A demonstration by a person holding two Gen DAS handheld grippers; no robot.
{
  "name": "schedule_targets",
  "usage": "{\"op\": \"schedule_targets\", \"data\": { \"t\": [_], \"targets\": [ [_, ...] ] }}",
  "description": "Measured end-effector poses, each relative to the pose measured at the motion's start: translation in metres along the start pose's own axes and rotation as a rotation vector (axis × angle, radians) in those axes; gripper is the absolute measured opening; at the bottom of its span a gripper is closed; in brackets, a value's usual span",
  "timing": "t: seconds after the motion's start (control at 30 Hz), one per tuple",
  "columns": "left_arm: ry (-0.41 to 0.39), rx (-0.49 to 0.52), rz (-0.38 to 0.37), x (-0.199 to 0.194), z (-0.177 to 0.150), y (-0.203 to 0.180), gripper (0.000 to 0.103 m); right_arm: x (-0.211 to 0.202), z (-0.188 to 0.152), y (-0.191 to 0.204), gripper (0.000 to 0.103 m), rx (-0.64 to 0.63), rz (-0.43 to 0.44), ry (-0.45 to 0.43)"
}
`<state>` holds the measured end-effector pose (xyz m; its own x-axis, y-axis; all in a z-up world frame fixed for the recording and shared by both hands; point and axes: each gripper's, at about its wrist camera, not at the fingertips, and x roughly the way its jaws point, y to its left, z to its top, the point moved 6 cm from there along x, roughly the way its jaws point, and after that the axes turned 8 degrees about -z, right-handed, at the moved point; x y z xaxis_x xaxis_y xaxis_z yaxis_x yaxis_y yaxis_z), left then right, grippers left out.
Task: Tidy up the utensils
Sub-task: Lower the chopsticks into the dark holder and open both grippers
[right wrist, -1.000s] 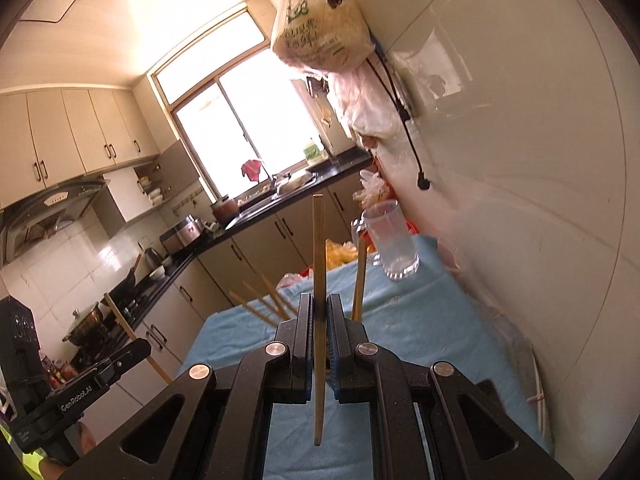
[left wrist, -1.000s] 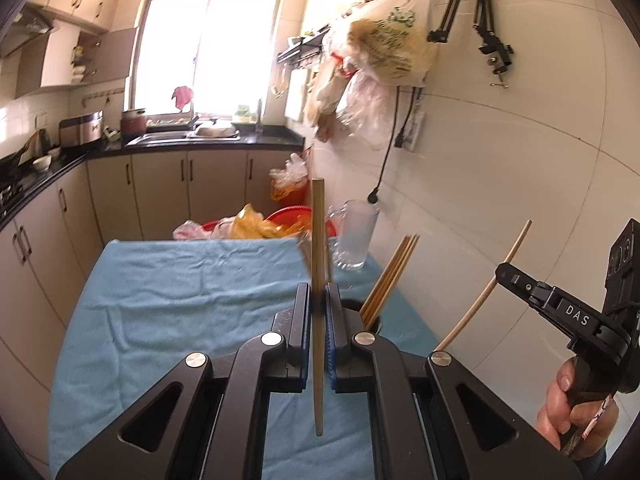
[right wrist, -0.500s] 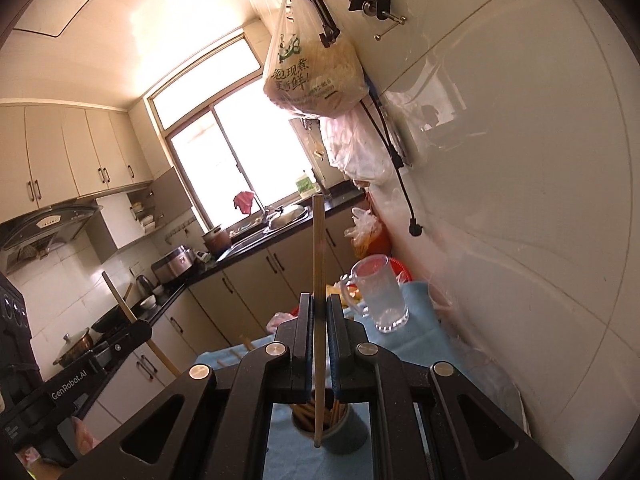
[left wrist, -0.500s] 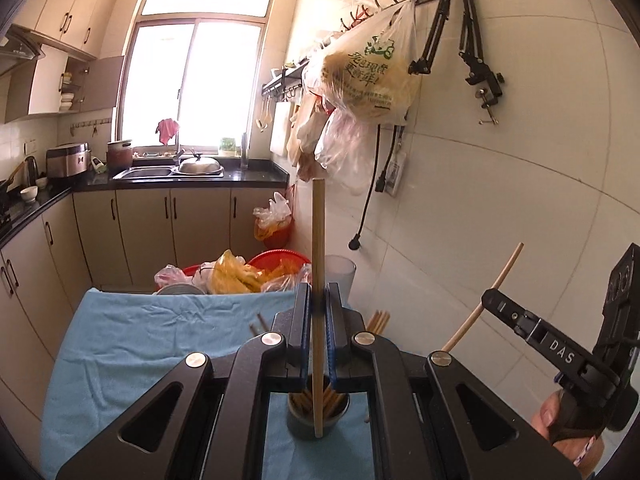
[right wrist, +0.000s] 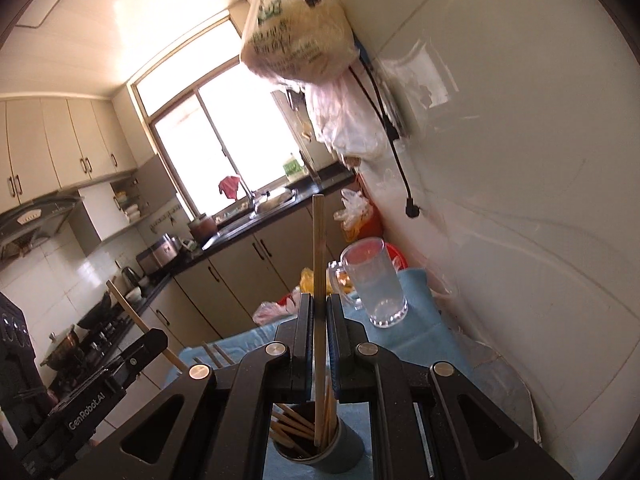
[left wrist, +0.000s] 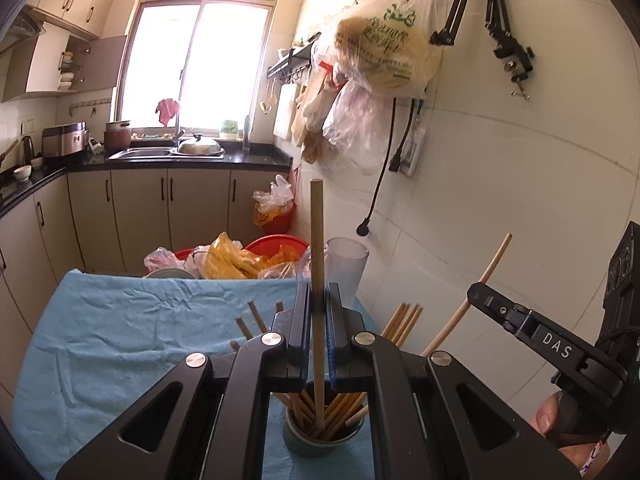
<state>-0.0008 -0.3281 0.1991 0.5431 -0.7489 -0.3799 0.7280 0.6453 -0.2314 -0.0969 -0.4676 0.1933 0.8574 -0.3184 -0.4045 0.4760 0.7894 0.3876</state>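
Note:
My left gripper (left wrist: 318, 308) is shut on an upright wooden chopstick (left wrist: 317, 248). Its lower end reaches into a grey cup (left wrist: 320, 442) that holds several chopsticks on the blue cloth (left wrist: 120, 340). My right gripper (right wrist: 319, 312) is shut on another upright chopstick (right wrist: 318, 248), its lower end inside the same cup (right wrist: 332, 452). Each gripper shows in the other's view, the right one (left wrist: 476, 294) with its tilted chopstick (left wrist: 486, 276), the left one (right wrist: 156, 338) with its own stick (right wrist: 128, 308).
A clear glass mug (right wrist: 374, 288) stands on the cloth behind the cup, near the white tiled wall (left wrist: 500, 200). Red basins with plastic bags (left wrist: 240, 256) sit past the table's far edge. Bags hang from wall hooks (left wrist: 384, 56). Kitchen cabinets (left wrist: 140, 208) lie beyond.
Both grippers have come over the grey cup and lowered, so both chopstick ends now sit inside it. One second ago the cup was hidden below the left gripper.

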Motion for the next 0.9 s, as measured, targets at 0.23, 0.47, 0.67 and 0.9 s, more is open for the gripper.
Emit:
{"op": "schedule_targets", "data": {
  "t": [0.23, 0.47, 0.67, 0.9],
  "targets": [
    [0.030, -0.021, 0.004, 0.006, -0.021, 0.014, 0.006, 0.023, -0.021, -0.004, 0.007, -0.016, -0.012, 0.058],
    [0.050, -0.029, 0.006, 0.008, -0.032, 0.019, 0.006, 0.035, -0.039, -0.007, 0.007, -0.017, -0.013, 0.109],
    [0.064, -0.029, 0.016, 0.009, -0.041, 0.024, 0.006, 0.043, -0.051, -0.009, 0.007, -0.014, -0.012, 0.149],
    [0.080, -0.019, 0.036, 0.012, -0.048, 0.028, 0.007, 0.051, -0.062, -0.007, 0.007, -0.025, -0.009, 0.180]
  ]
}}
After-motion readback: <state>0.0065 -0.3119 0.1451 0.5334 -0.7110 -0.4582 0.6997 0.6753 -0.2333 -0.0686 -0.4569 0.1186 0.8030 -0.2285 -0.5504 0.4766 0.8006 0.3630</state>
